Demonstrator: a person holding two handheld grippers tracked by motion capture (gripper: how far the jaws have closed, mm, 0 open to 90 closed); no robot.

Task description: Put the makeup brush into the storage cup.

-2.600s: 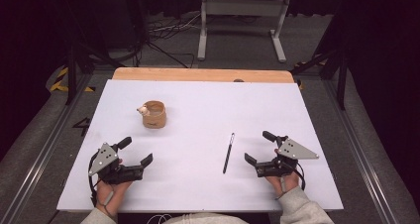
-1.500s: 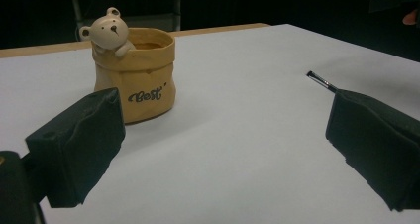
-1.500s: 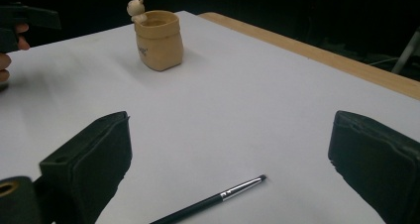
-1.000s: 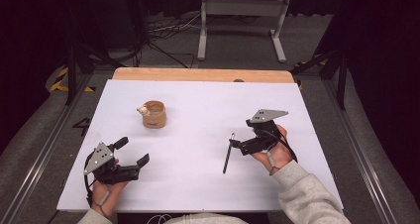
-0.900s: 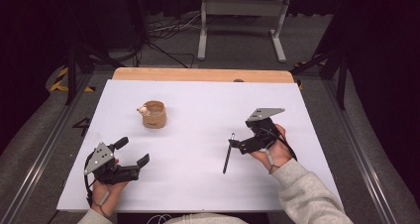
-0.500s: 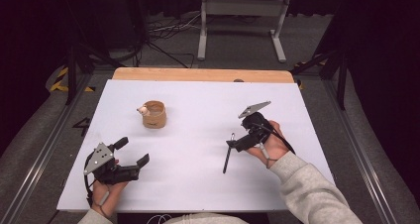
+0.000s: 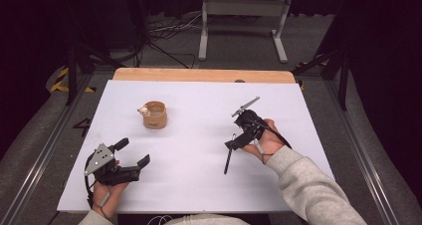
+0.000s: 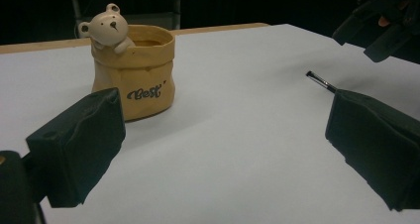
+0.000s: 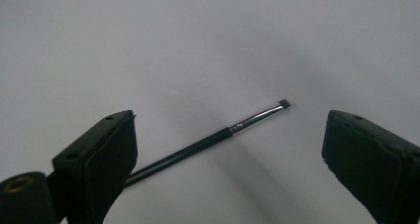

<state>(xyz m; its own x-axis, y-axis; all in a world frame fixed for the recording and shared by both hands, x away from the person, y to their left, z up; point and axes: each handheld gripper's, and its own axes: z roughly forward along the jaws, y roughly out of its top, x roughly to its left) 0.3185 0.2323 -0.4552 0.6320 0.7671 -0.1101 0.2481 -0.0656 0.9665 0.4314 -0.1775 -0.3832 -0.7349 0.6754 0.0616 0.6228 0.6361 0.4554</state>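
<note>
- Thin black brush (image 7: 229,158) lies flat on the white table sheet (image 7: 199,185), right of centre, well apart from the bear pot (image 7: 154,114) off to the left.
- Long axis of the brush in the high view: nearly front-to-back, leaning slightly; bristle tip at the far end, handle end toward the person.
- In the right gripper view the brush (image 9: 213,137) runs on a diagonal, bristle end up and to the right, handle passing down behind the left-hand jaw. The tip sits in the gap between the two jaws, nearer the middle than either pad.
- Right gripper (image 7: 234,143) hovers just over the far end of the brush, tilted nose-down. Jaws stand wide apart, nothing between them gripped; cannot tell whether either pad touches the sheet.
- Key relation: the brush does not lie square across the gap. It slants, so a closing pinch would probably meet the handle at an angle. Judgement: a small turn of the hand, so that the jaws close across the shaft, would make the pinch surer, and the thin shaft lying flat may roll.
- Left gripper (image 7: 134,165) rests at the near left of the sheet, jaws spread wide and empty, pointing toward the pot (image 8: 133,70); far from the brush (image 8: 321,82).
- Right hand clearly the nearer.
</note>
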